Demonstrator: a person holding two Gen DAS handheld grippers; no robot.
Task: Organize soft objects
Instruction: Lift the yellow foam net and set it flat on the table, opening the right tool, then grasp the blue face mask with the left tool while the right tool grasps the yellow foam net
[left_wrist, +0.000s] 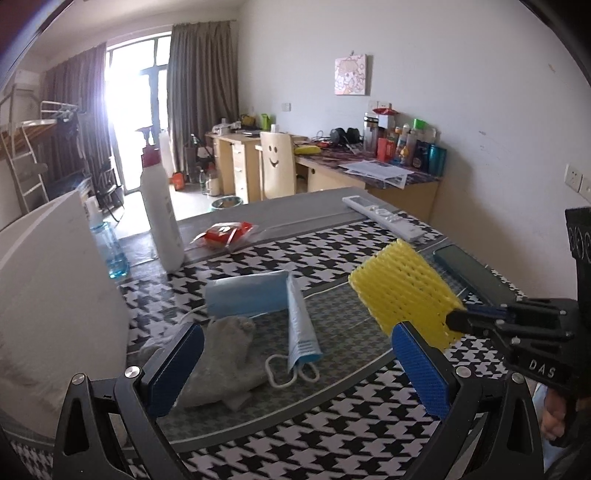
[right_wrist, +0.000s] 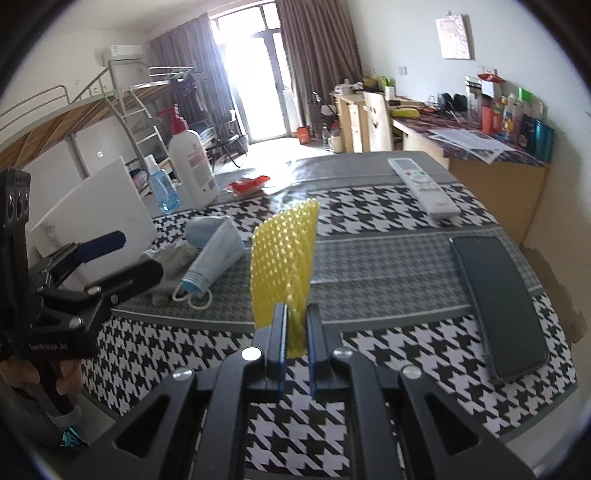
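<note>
My right gripper (right_wrist: 295, 314) is shut on a yellow foam net sleeve (right_wrist: 284, 262) and holds it upright above the houndstooth tablecloth (right_wrist: 388, 218). The sleeve (left_wrist: 402, 295) and the right gripper (left_wrist: 456, 319) also show in the left wrist view. My left gripper (left_wrist: 295, 339) is open and empty, low over a grey sock (left_wrist: 221, 354) and a blue face mask (left_wrist: 258, 299). The mask (right_wrist: 212, 243) and sock (right_wrist: 168, 262) lie left of the sleeve in the right wrist view, beside a white box (right_wrist: 92, 210).
A white lotion bottle (left_wrist: 160, 210), a blue bottle (right_wrist: 160, 184) and a red packet (left_wrist: 223, 234) stand at the table's far left. A white remote (right_wrist: 424, 186) and a dark phone (right_wrist: 498, 299) lie on the right. Desks and a chair stand beyond.
</note>
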